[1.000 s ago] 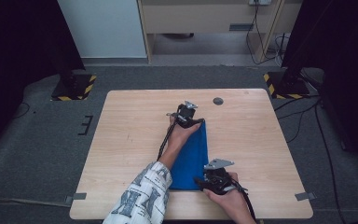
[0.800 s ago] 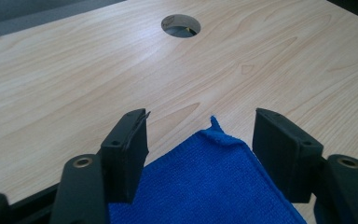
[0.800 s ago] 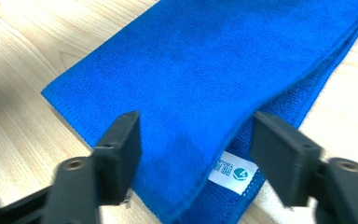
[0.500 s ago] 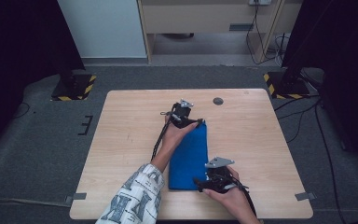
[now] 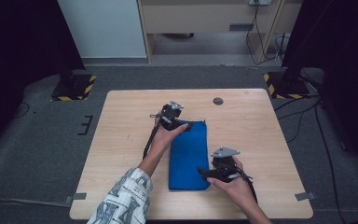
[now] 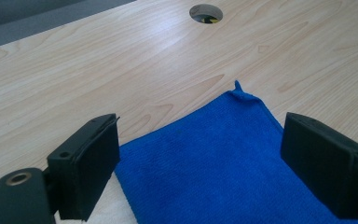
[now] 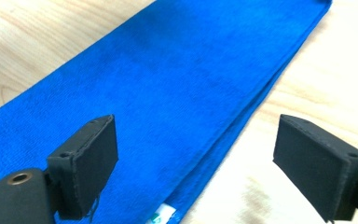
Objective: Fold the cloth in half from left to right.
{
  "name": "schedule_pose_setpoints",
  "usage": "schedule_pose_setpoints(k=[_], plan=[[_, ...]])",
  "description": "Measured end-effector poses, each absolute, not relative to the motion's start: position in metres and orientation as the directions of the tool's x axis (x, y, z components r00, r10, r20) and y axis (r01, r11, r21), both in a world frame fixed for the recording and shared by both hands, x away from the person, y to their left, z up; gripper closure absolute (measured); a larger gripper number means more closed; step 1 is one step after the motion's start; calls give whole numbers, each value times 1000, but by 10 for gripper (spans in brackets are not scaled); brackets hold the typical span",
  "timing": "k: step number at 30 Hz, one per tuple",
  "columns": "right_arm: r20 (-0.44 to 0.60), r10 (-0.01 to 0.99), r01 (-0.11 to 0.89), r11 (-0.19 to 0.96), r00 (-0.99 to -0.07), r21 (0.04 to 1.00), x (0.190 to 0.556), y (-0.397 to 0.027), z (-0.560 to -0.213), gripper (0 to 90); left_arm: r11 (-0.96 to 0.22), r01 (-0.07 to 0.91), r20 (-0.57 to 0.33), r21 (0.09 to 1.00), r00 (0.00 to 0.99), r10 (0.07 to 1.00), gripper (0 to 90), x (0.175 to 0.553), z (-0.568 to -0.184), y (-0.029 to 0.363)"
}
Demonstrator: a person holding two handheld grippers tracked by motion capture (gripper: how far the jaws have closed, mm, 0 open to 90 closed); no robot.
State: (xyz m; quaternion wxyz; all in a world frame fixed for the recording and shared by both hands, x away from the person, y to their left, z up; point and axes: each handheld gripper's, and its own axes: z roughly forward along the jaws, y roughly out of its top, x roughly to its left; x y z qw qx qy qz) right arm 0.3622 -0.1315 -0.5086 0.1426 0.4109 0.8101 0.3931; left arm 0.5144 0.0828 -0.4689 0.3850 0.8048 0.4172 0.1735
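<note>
At the near right of the table [image 5: 121,140], the right gripper [image 5: 204,172] is held in a hand [image 5: 235,184] at the near right corner of the blue cloth [image 5: 189,154]. In the right gripper view its jaws stand wide apart with nothing between them, above the cloth's folded edge, and a small white tag [image 7: 164,215] peeks out at that edge. The layers of the fold show along the side nearest the bare wood.

The cloth lies flat as a long folded strip, running near to far in the middle of the table, a little right of centre.

At its far left corner is the left gripper [image 5: 189,124], held by the other hand [image 5: 165,135], whose patterned sleeve [image 5: 123,198] comes in from the near edge. In the left gripper view these jaws also gape, empty, low over the cloth's far end, where a small loop [image 6: 237,88] sticks out at the corner.

Farther off, a round hole [image 5: 218,101] sits in the tabletop near the far edge.
</note>
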Motion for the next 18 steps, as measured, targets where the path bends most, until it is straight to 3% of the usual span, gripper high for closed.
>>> schedule_pose_setpoints(k=[7,13,18], plan=[[92,779,538,337,-620,773,380,-143,-500,103,-407,542,-2,735,601,799,92,503,-472,80],[66,801,540,338,-595,771,400,-147,-491,160,-445,521,35,729,620,784,94,500,-471,84],[41,809,540,353,-587,764,418,-145,-485,203,-431,530,16,730,617,786,89,499,-472,92]])
